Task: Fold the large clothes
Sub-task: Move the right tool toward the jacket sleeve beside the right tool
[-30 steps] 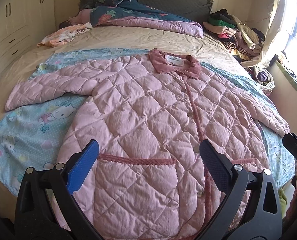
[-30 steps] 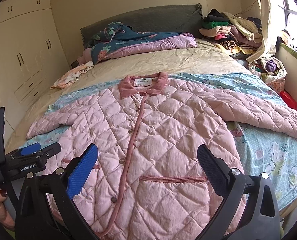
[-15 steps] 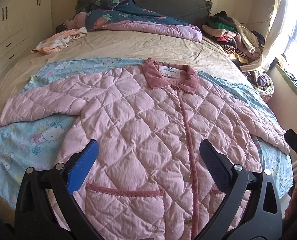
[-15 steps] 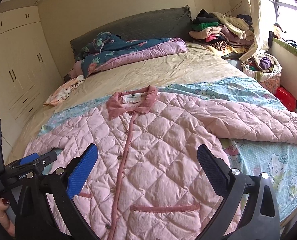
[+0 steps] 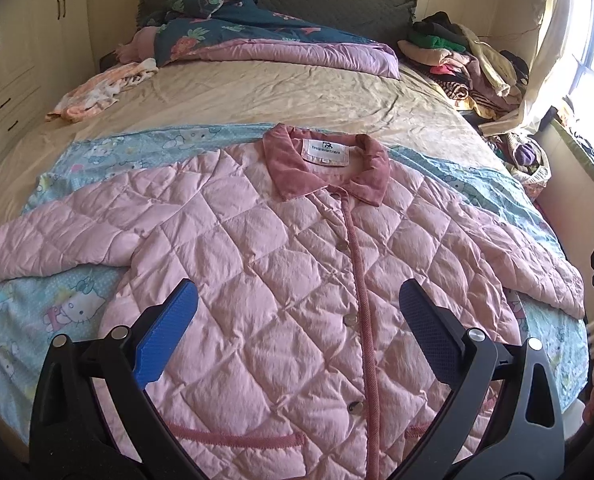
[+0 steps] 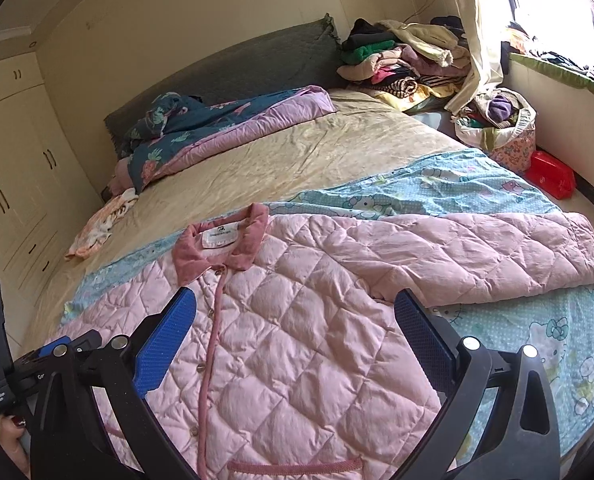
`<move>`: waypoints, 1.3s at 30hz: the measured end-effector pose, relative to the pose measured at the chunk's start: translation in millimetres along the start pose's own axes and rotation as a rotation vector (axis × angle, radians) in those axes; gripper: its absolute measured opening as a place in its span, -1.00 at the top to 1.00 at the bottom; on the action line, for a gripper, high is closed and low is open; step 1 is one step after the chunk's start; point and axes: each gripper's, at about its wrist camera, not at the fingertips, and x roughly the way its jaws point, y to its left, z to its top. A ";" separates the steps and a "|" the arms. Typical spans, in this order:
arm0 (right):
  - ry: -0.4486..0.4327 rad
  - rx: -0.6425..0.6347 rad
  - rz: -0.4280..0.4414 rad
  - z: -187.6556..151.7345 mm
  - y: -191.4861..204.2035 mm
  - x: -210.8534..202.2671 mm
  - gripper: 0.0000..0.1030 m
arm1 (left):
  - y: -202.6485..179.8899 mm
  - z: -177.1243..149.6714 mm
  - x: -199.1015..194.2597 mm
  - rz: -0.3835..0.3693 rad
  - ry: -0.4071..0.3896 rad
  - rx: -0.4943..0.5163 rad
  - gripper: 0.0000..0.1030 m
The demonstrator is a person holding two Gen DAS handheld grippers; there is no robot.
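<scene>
**Pink quilted jacket spread flat, both grippers hovering empty above it**

The pink quilted jacket (image 5: 281, 280) lies face up and buttoned on a blue cartoon-print sheet (image 5: 57, 308) across the foot end of the bed (image 5: 257, 96); its darker pink collar (image 5: 325, 168) points toward the headboard, and both sleeves are stretched out toward the two side edges of the bed.

The left gripper (image 5: 297, 320) is held above the jacket's lower front, its jaws spread wide and grasping nothing; the button placket runs up between the two blue pads, nearer the right-hand one, and a pocket trim shows just below the jaws.

The right gripper (image 6: 295, 332) also has its jaws released and empty; it hangs over the jacket's chest, with the placket just inside its left-hand pad and the underarm of the outstretched sleeve (image 6: 477, 256) just beyond its right-hand pad; whether either gripper touches the fabric cannot be told.

At the head end of the bed lies a dark floral quilt (image 6: 201, 128); a heap of clothes (image 6: 401, 60) is piled by the far corner near the window, and a small patterned cloth (image 5: 101, 92) rests near the bed's left edge.
</scene>
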 end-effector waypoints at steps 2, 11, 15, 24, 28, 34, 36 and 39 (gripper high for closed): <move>-0.006 0.020 -0.018 2.6 -10.9 2.7 -0.92 | -3.7 3.9 5.5 0.003 0.005 0.009 -0.84; -0.017 0.125 -0.100 9.0 -66.5 19.7 -0.92 | -19.8 15.5 36.1 -0.024 0.040 0.014 -0.83; -0.010 0.186 -0.144 8.6 -96.9 29.9 -0.92 | -26.3 16.0 52.3 -0.011 0.061 0.019 -0.83; 0.014 0.318 -0.236 -0.1 -164.3 51.3 -0.92 | -44.3 14.7 85.3 -0.013 0.103 0.037 -0.83; 0.023 0.374 -0.272 -4.6 -192.6 58.8 -0.92 | -56.6 14.9 97.4 -0.014 0.106 0.048 -0.83; 0.040 0.466 -0.343 -12.7 -241.0 70.2 -0.92 | -73.5 15.7 117.7 -0.031 0.118 0.064 -0.83; 0.054 0.511 -0.371 -17.4 -258.7 74.4 -0.92 | -78.0 15.7 125.8 -0.035 0.127 0.072 -0.83; 0.056 0.563 -0.417 -23.9 -283.7 78.5 -0.92 | -82.8 16.2 135.4 -0.042 0.135 0.079 -0.83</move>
